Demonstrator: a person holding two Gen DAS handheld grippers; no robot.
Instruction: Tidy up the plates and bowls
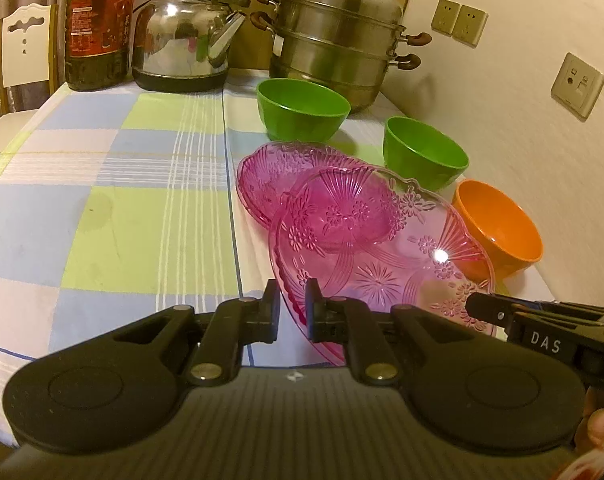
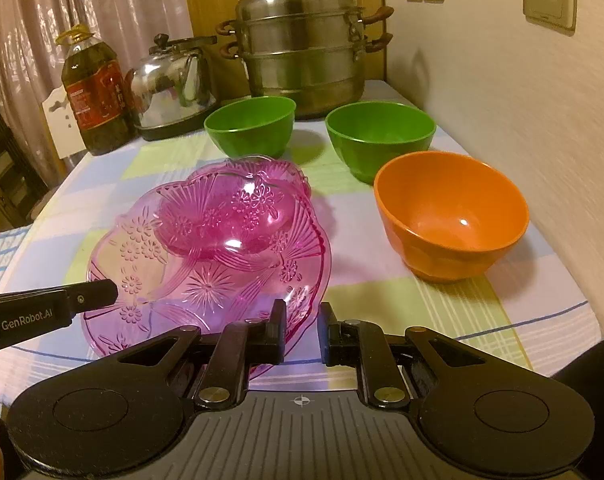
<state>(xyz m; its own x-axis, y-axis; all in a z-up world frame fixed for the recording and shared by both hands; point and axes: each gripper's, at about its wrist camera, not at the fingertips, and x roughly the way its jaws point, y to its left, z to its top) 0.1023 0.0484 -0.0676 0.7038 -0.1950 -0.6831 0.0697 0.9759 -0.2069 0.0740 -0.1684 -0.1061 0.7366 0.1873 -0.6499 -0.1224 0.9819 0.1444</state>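
Observation:
A large pink glass plate (image 1: 402, 264) is held tilted above the checked tablecloth, over a smaller pink glass dish (image 1: 286, 176). My left gripper (image 1: 293, 312) is shut on the plate's near left rim. My right gripper (image 2: 301, 330) has its jaws slightly apart at the plate's near right rim (image 2: 222, 280), not clearly clamping it; it also shows in the left wrist view (image 1: 486, 312). Two green bowls (image 2: 250, 128) (image 2: 380, 136) and an orange bowl (image 2: 450, 216) stand upright to the right.
A steel steamer pot (image 2: 302, 52), a kettle (image 2: 170, 88) and an oil bottle (image 2: 94, 92) stand at the table's back. A wall with sockets (image 1: 578, 84) runs along the right. The tablecloth (image 1: 102, 200) stretches left.

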